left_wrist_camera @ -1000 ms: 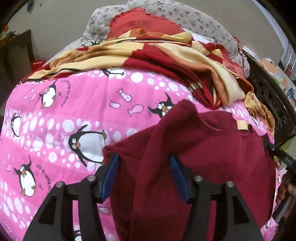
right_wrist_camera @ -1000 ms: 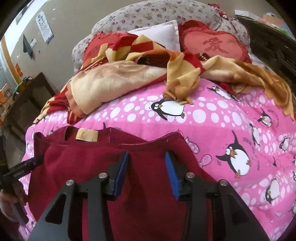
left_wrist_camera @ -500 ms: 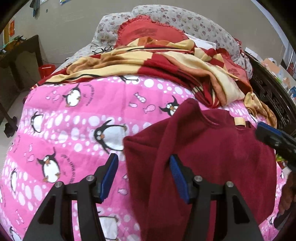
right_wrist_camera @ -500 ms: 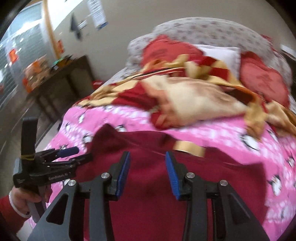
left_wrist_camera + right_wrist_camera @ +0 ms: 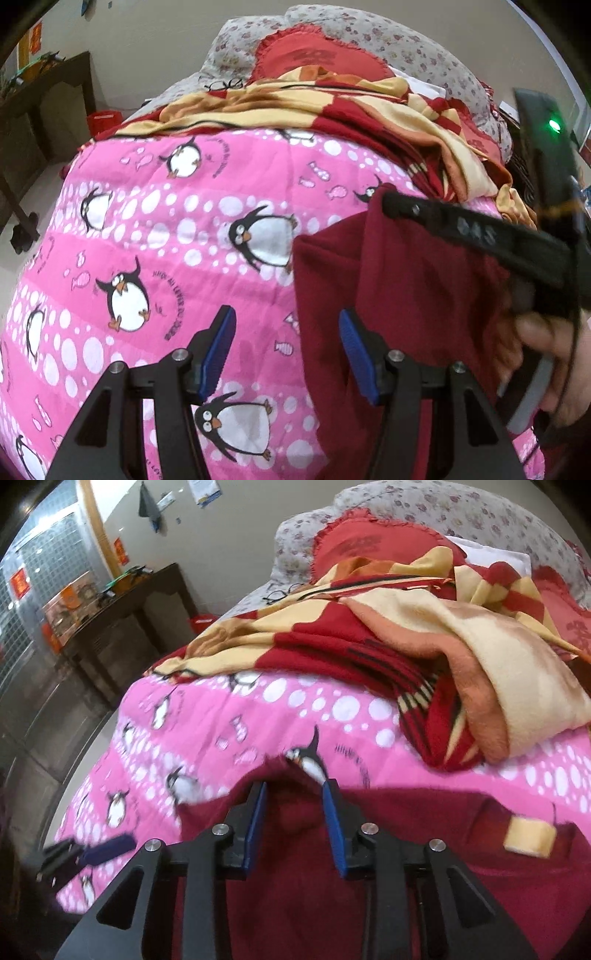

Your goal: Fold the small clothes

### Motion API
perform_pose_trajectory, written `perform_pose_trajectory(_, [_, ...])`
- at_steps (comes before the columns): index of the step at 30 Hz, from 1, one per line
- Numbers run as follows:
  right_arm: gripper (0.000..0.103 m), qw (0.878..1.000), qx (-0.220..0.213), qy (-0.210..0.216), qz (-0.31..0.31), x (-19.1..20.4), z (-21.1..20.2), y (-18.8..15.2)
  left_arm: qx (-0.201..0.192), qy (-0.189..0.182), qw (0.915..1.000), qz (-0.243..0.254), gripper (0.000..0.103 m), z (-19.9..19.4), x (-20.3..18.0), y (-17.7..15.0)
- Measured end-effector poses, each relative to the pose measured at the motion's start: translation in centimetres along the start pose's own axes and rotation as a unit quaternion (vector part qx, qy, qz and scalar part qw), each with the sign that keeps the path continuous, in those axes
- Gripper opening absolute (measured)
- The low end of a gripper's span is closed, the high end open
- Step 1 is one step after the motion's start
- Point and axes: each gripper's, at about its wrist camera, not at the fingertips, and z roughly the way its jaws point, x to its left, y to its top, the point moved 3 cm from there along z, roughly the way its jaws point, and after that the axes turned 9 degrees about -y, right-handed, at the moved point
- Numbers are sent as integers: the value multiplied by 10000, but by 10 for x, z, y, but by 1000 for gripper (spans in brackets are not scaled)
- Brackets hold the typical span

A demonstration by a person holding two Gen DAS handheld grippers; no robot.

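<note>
A dark red garment (image 5: pixel 424 295) lies on the pink penguin quilt (image 5: pixel 166 240); its tan neck label (image 5: pixel 530 836) shows in the right wrist view. My left gripper (image 5: pixel 286 314) stands open over the quilt, its right finger at the garment's left edge, nothing between the pads. My right gripper (image 5: pixel 294 788) points down at the garment's (image 5: pixel 406 904) far left corner, its jaws closing with a hump of red cloth between them. In the left wrist view that right gripper (image 5: pixel 399 206) reaches in from the right, held by a hand (image 5: pixel 546 354). The left gripper (image 5: pixel 92 851) shows blurred at lower left.
A crumpled red and cream blanket (image 5: pixel 332 110) lies across the bed behind the garment, with a red heart cushion (image 5: pixel 317 55) and floral pillows beyond. Spectacles (image 5: pixel 221 85) rest near the pillows. A dark wooden table (image 5: pixel 122 602) stands left of the bed.
My right gripper swept left across the garment to its far left corner and narrowed its jaws. My left gripper slid left off the cloth onto bare quilt, still open.
</note>
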Motion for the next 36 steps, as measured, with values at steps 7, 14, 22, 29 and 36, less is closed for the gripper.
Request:
perform_pose_trajectory(7, [42, 9997, 21, 163, 180, -3, -6, 11, 37, -86, 9997, -218, 61, 0, 11, -8])
perform_pose_trajectory(14, [45, 9984, -75, 517, 225, -8, -43, 1, 35, -231, 9988, -428, 61, -2, 14, -16])
perform_pose_trajectory(22, [45, 9976, 200, 667, 31, 26, -24, -1, 87, -349, 9979, -530, 67, -8, 12, -31])
perform_pose_trajectory(29, [52, 9974, 482, 507, -176, 43, -9, -14, 169, -411, 9966, -689, 70, -3, 19, -41])
perform_pose_trajectory(36, [73, 9964, 595, 103, -603, 67, -1, -16, 63, -535, 9953, -805, 74, -5, 24, -51])
